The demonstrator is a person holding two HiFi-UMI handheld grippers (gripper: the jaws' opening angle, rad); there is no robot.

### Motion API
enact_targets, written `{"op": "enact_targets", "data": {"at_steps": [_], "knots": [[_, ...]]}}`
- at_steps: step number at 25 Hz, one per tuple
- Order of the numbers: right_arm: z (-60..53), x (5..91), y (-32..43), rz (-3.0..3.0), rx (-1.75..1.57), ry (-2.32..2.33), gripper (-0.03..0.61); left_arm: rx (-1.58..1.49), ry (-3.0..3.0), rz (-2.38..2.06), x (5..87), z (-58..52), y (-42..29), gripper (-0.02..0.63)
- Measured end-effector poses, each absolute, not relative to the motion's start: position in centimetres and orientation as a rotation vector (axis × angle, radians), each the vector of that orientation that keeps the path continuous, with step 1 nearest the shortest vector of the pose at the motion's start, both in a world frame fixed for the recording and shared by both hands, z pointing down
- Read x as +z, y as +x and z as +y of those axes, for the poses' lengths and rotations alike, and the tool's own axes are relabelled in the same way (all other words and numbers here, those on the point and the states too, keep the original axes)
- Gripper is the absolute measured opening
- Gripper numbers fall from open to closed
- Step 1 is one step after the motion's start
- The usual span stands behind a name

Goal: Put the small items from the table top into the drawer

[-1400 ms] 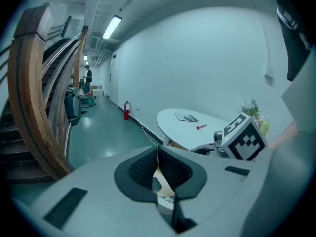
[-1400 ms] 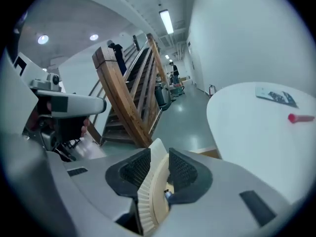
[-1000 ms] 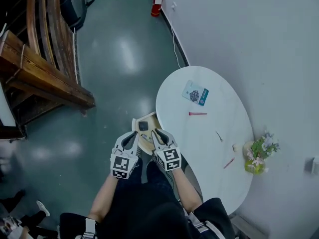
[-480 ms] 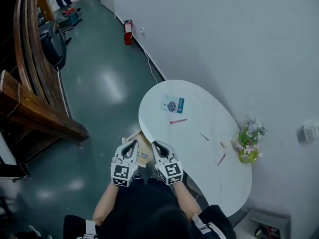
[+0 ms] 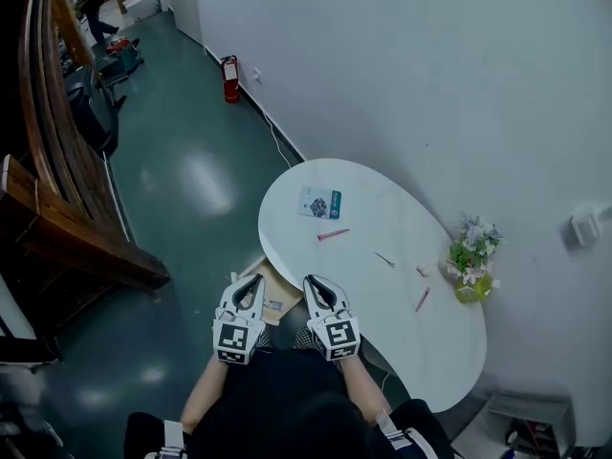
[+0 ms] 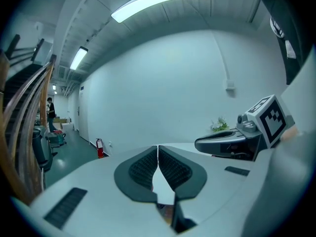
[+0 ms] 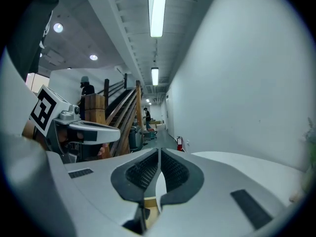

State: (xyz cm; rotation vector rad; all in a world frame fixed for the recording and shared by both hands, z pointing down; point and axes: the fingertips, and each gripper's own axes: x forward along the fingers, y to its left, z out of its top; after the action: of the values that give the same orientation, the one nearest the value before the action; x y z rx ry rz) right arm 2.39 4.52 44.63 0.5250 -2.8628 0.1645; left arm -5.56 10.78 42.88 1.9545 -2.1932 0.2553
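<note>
Hand-held grippers, left (image 5: 254,280) and right (image 5: 313,281), higher, clenched empty, right newly closed; drawer (image 5: 276,305) half-hidden.

A plain white wall (image 5: 430,84) runs down the right side, with a red fire extinguisher (image 5: 229,77) at its foot and a thin cable (image 5: 277,146) trailing along the base. The floor (image 5: 172,122) is glossy dark green and carries soft patches of glare. A white oval table (image 5: 421,342) stands against the wall. At the left is a wooden staircase (image 5: 67,228) with curved rails. Overhead hang long strip lights (image 7: 157,9) – all lit.
</note>
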Motion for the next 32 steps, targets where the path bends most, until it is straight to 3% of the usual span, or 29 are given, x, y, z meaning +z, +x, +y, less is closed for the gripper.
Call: {"op": "enact_targets", "data": {"at_steps": [32], "knots": [[1.7, 44.9, 2.3, -2.859, 0.178, 0.607, 0.041, 0.288, 2.005, -2.194, 41.9, 8.6, -6.1, 0.020]]}}
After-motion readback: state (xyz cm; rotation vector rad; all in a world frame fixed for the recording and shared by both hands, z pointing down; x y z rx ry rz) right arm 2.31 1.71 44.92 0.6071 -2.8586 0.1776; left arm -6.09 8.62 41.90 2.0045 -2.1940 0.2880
